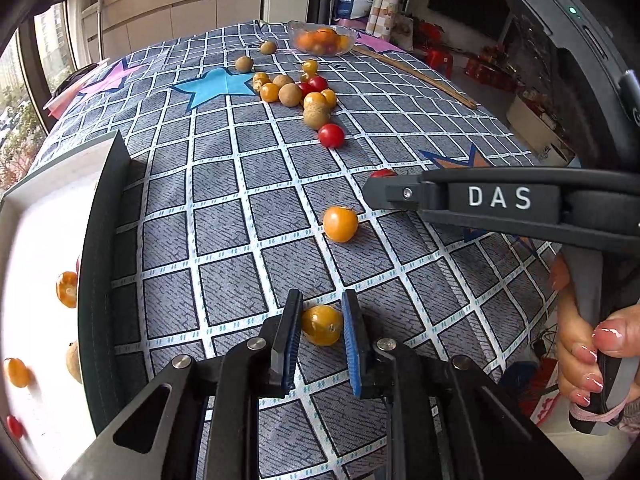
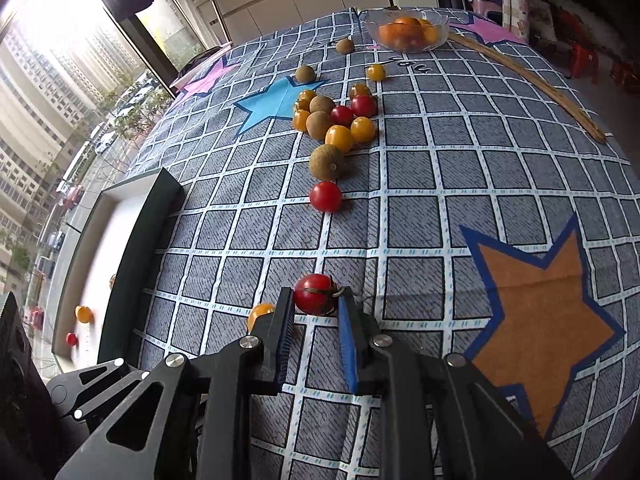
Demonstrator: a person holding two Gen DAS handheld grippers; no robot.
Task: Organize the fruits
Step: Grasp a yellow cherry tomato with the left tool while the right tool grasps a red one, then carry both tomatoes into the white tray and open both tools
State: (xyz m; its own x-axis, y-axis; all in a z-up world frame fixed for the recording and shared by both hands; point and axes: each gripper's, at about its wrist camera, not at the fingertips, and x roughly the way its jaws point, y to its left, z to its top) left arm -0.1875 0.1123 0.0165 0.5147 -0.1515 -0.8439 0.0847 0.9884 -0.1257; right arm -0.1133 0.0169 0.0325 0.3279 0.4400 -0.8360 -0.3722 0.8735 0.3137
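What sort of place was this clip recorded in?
Most likely a home dining area in a high-rise flat. A table under a star-patterned checked cloth carries loose fruit and a glass fruit bowl, white cabinets line the back wall, and the window looks down on apartment towers.

Both grippers are matte black linkage frames with round silver screw heads at the joints and ribbed blue pads lining the finger insides, as on the left gripper (image 1: pixel 322 312) and the right gripper (image 2: pixel 316 304). The right one's side carries white "DAS" lettering and a small screw. The right hand (image 1: pixel 588 344) gripping its handle shows bare skin and glossy pink-and-white nails.
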